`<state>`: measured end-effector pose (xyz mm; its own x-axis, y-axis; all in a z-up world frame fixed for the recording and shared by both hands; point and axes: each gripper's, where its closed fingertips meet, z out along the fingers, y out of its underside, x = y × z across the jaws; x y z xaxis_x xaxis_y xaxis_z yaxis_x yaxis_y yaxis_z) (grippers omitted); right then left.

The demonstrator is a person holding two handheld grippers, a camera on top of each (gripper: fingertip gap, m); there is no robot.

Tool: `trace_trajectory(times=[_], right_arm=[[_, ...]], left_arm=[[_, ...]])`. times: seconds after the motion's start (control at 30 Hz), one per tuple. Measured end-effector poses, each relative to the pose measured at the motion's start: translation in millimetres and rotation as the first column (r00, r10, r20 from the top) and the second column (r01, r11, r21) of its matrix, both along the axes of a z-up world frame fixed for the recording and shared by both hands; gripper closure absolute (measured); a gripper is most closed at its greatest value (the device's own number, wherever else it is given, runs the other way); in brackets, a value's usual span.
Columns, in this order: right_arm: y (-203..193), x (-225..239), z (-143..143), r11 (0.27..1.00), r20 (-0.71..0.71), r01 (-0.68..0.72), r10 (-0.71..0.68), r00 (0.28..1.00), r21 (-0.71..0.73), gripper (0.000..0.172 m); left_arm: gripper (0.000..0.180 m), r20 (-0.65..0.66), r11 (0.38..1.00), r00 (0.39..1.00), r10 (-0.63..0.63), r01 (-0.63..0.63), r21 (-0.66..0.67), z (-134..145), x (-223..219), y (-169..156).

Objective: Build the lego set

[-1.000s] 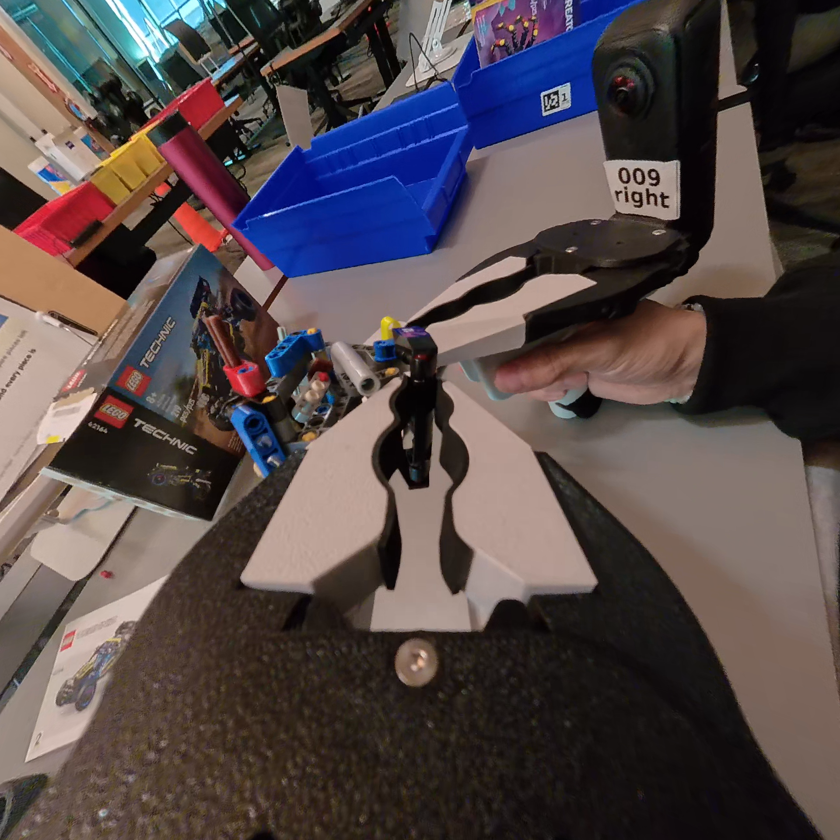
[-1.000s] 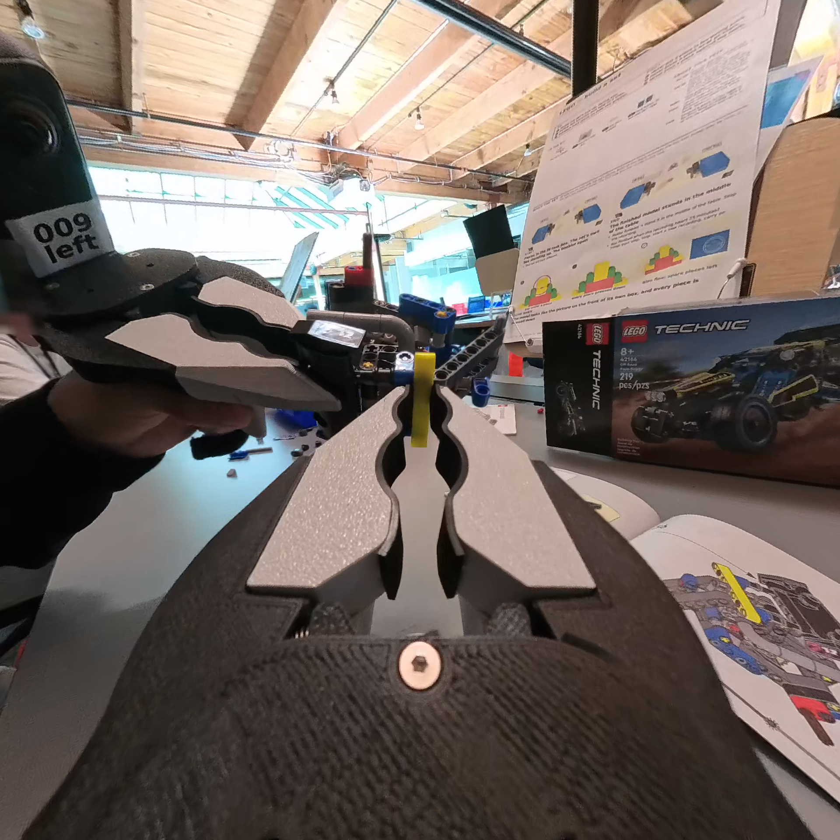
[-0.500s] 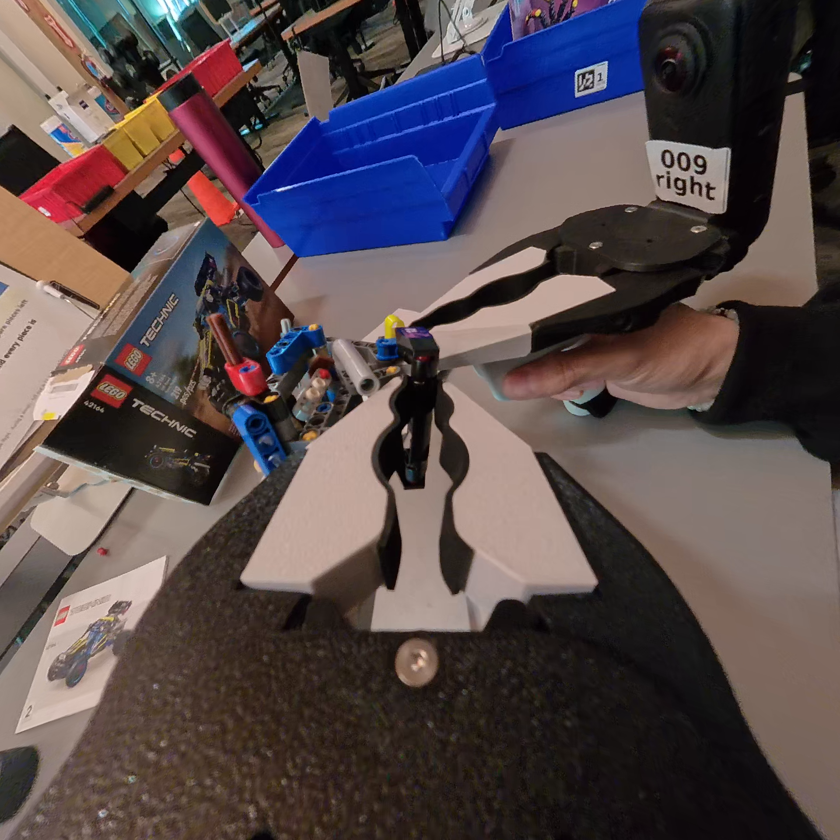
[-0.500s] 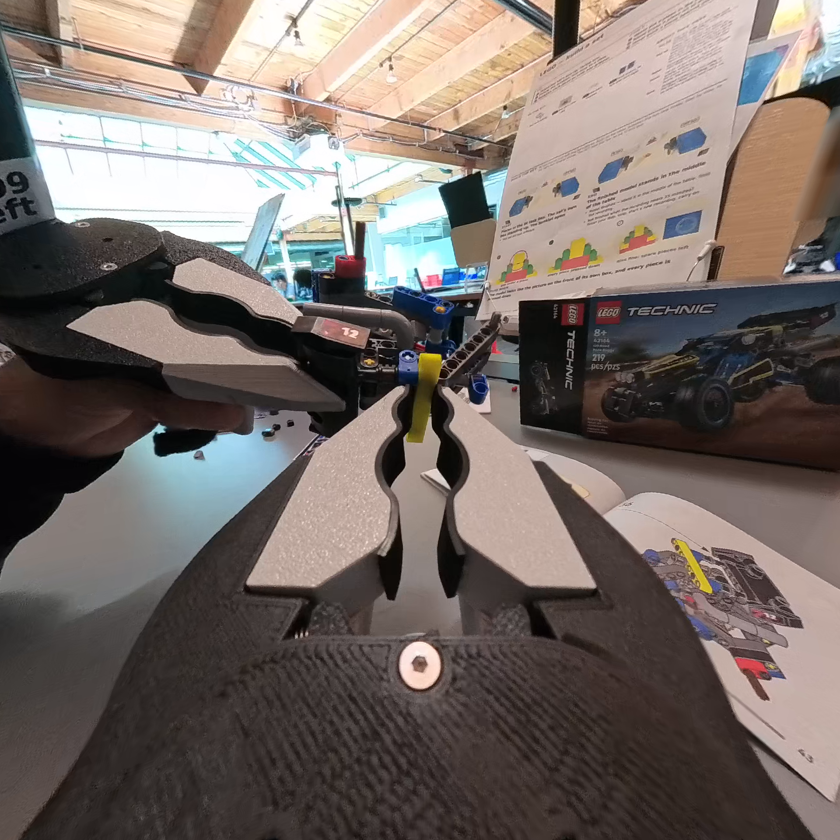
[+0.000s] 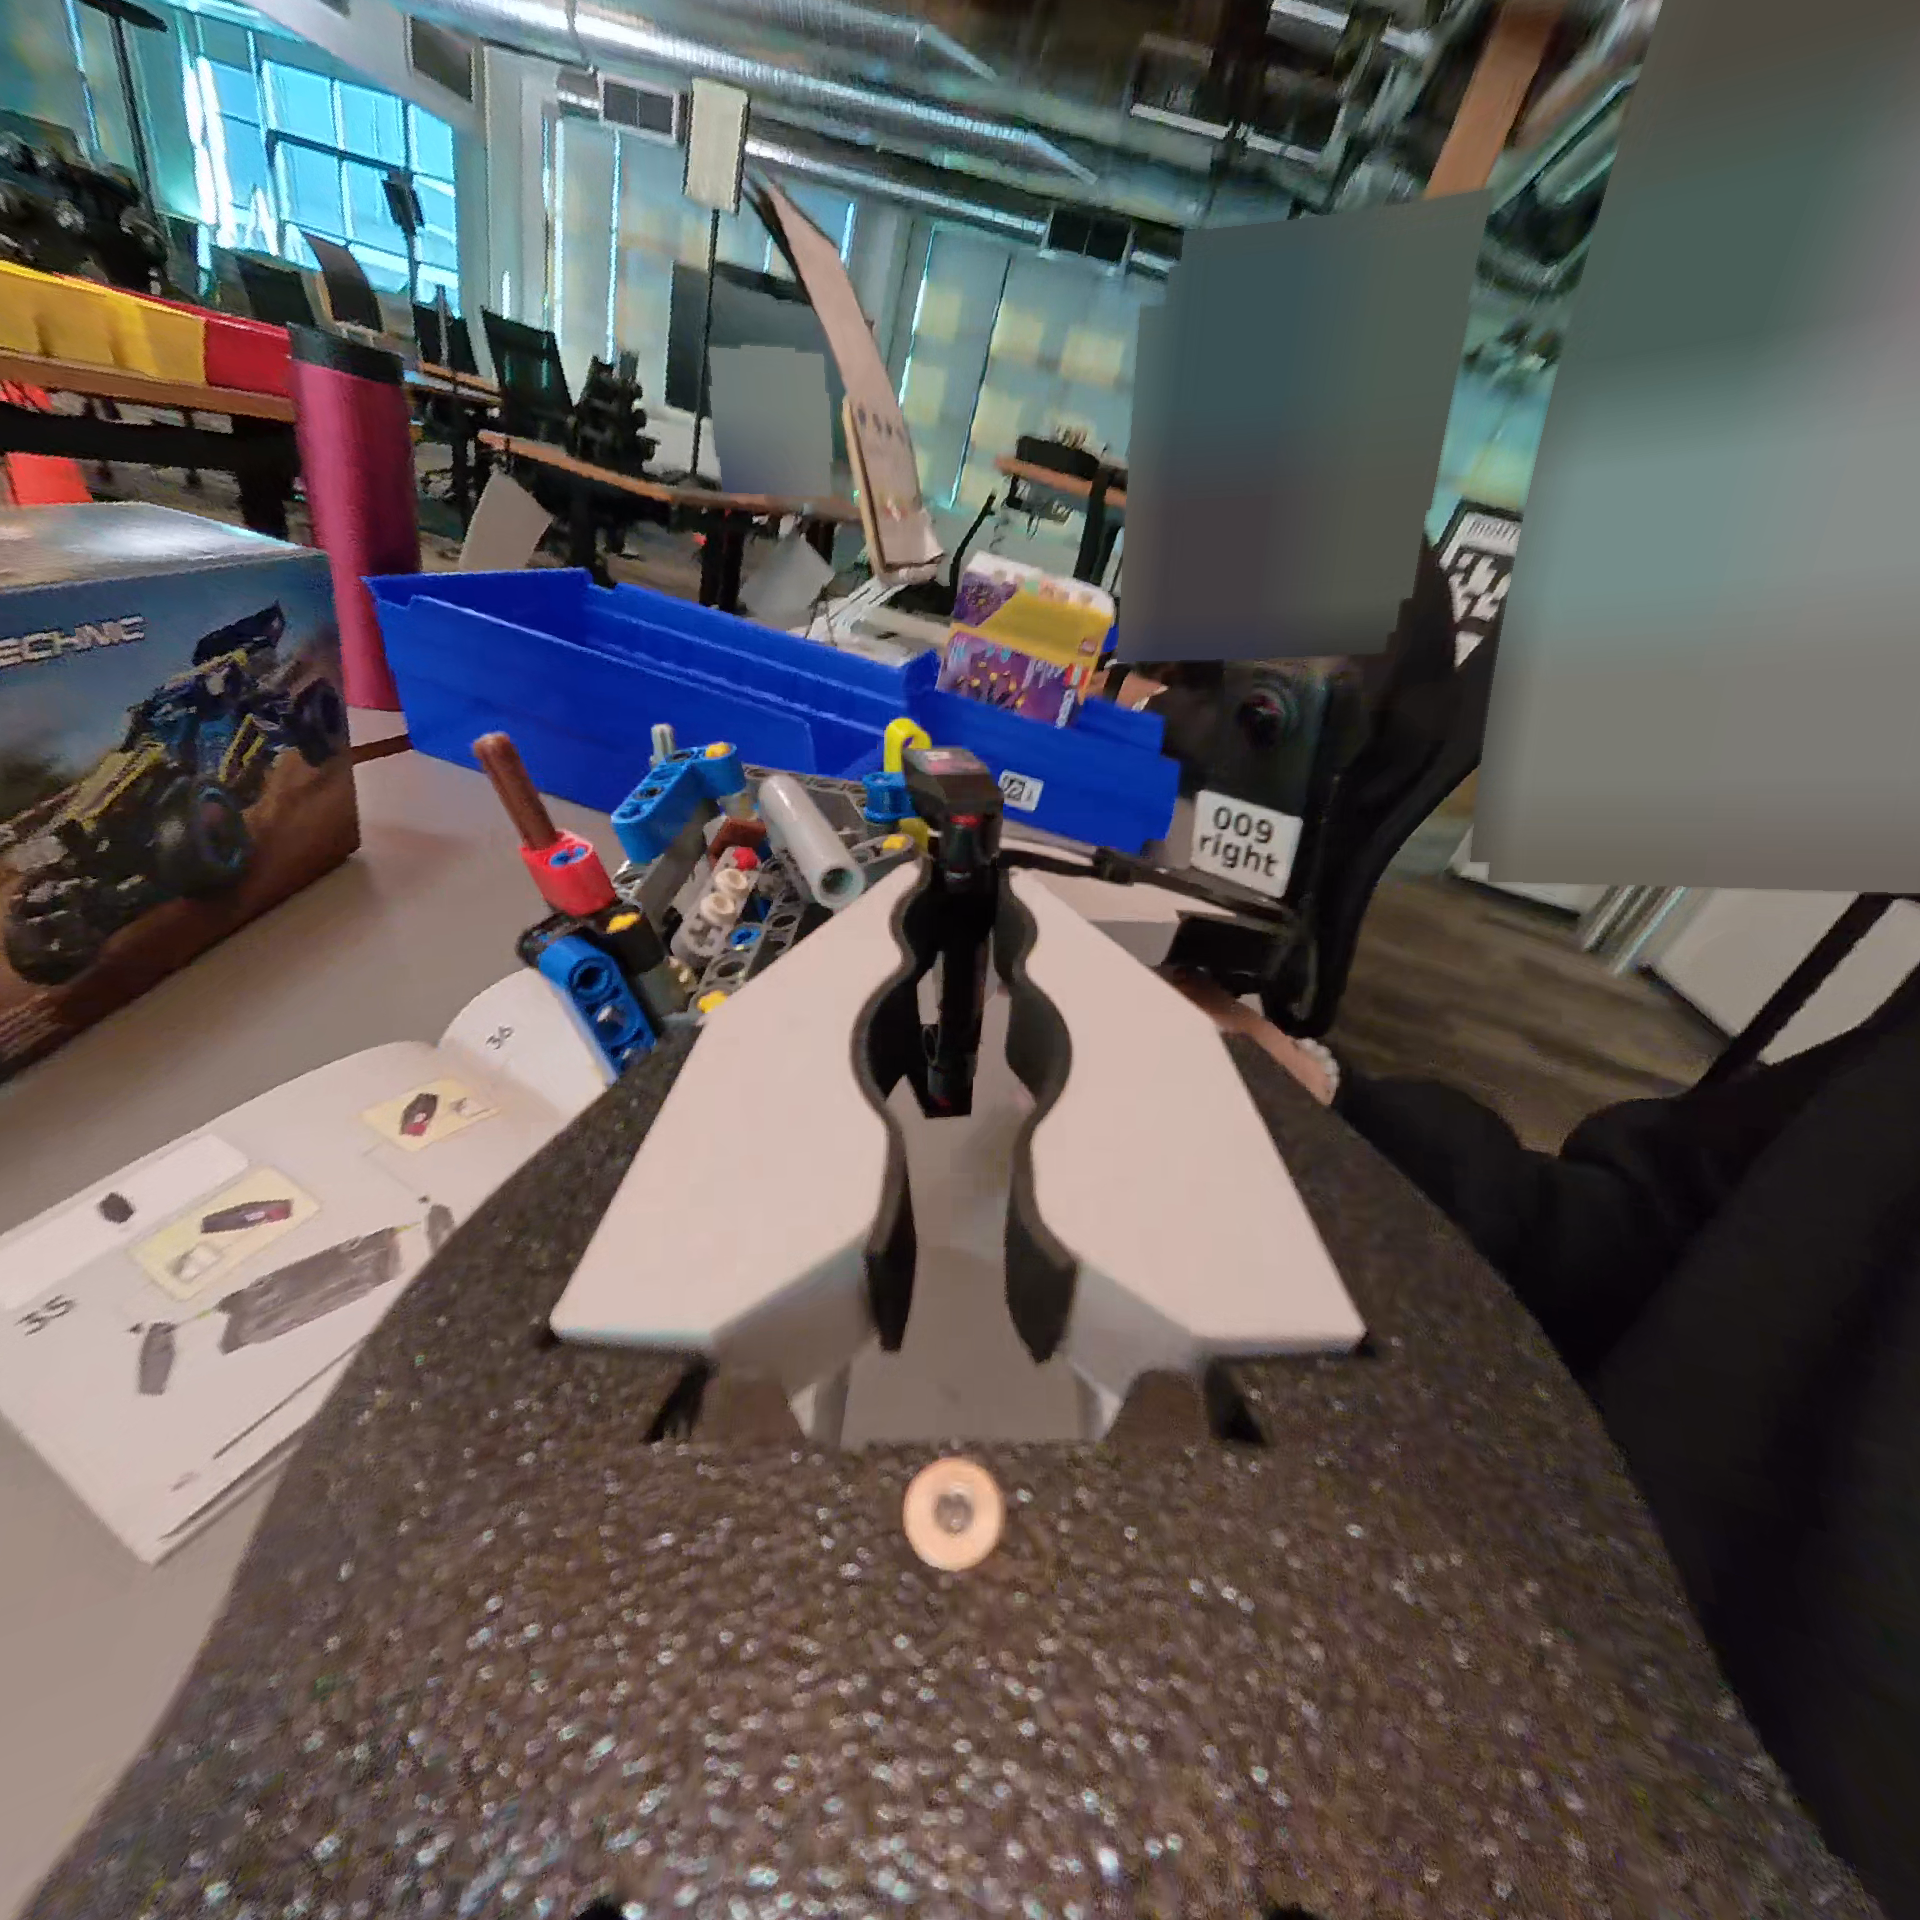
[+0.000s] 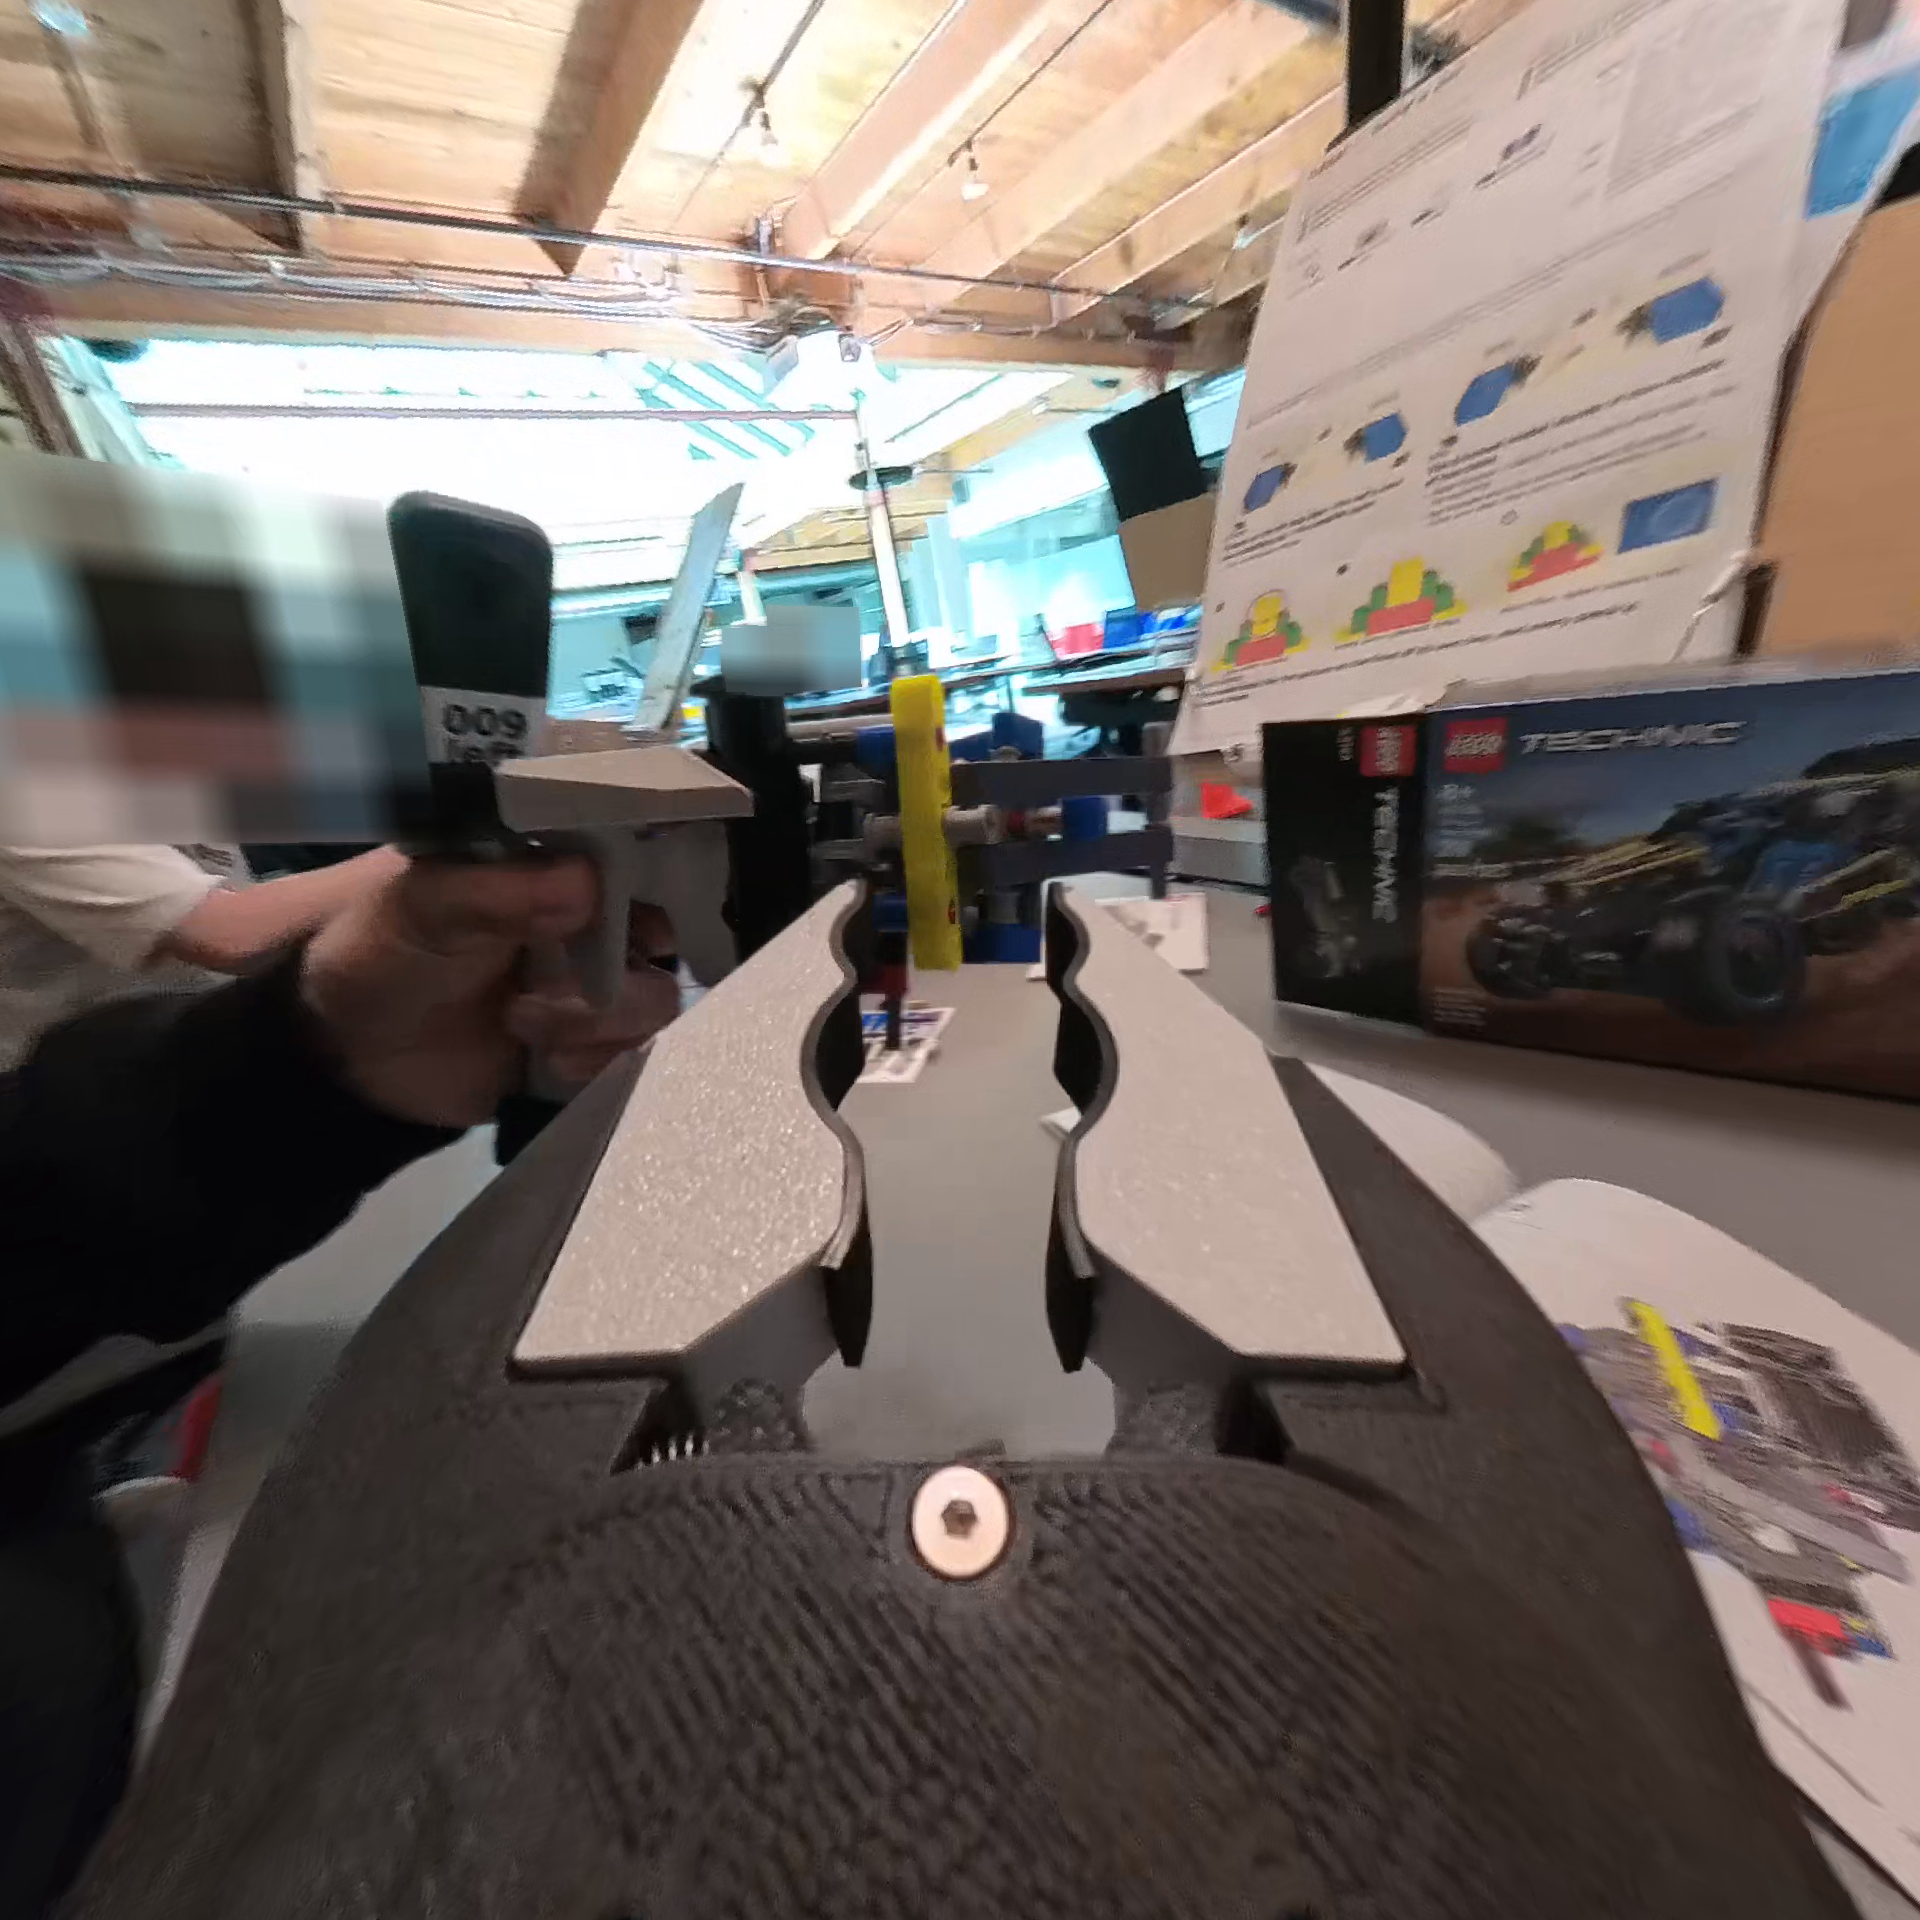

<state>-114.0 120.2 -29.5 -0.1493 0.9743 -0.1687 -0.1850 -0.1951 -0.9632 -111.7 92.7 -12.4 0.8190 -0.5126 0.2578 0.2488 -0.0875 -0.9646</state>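
My left gripper [image 5: 961, 883] is shut on a black upright beam [image 5: 958, 966] at the near side of a half-built toy-brick model [image 5: 717, 894], and holds the model above the grey table [image 5: 416, 935]. The model has blue, grey and red parts and a yellow beam [image 5: 902, 740] at its far side. In the right wrist view my right gripper [image 6: 951, 904] is open. The yellow beam [image 6: 925, 821] stands just beyond its fingertips, nearer the left one, with a gap to both pads. The left gripper's fingers [image 6: 623, 792] show at the left of the model [image 6: 1070, 800].
The model's printed box [image 5: 156, 748] stands left, also in the right wrist view [image 6: 1610, 883]. Blue bins [image 5: 623, 665] lie behind the model, next to a maroon tumbler [image 5: 348, 520]. An open instruction booklet [image 5: 208, 1247] lies on the table. A poster [image 6: 1507, 364] leans behind the box. Left and right tips are no more than a few centimetres apart.
My right gripper has opened and let go of the yellow beam, which stays on the model. Both views have swung lower. My left gripper keeps its hold on the black beam.
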Motion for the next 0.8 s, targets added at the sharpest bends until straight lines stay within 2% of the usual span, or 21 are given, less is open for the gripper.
trace_trajectory(times=[0.17, 0.37, 0.4, 0.43, 0.53, 0.6, 0.8], right_arm=[[-15, -3, 2, 0.996, 0.018, -0.034, 0.033, 0.999, 0.079, 0.149], [-23, -7, 5, 0.981, 0.004, 0.035, -0.036, 0.999, 0.191, 0.145], [-25, -7, 7, 0.982, -0.014, 0.028, -0.026, 1.000, 0.184, 0.143], [-30, -7, 11, 0.984, -0.041, 0.012, -0.005, 0.999, 0.178, 0.132], [-30, -8, 19, 0.976, -0.096, 0.103, -0.086, 0.992, 0.191, 0.126], [-35, -8, 24, 0.954, -0.124, 0.152, -0.124, 0.985, 0.259, 0.118], [-40, 6, 49, 0.905, -0.242, 0.262, -0.186, 0.952, 0.336, 0.115]], left_arm=[[0.174, 0.083, 1.000, 0.997, -0.004, 0.001, 0.031, 2, -3, 0], [0.173, 0.163, 0.995, 0.987, -0.013, -0.003, 0.096, 14, -7, -4], [0.173, 0.183, 0.995, 0.983, -0.020, 0.001, 0.103, 17, -8, -6], [0.173, 0.197, 0.994, 0.980, -0.024, 0.002, 0.110, 18, -9, -6], [0.173, 0.245, 0.990, 0.968, -0.045, 0.011, 0.139, 26, -5, -6], [0.173, 0.323, 0.984, 0.942, -0.093, 0.039, 0.172, 36, 0, -9], [0.173, 0.529, 0.965, 0.822, -0.213, 0.091, 0.247, 56, 5, -15]])
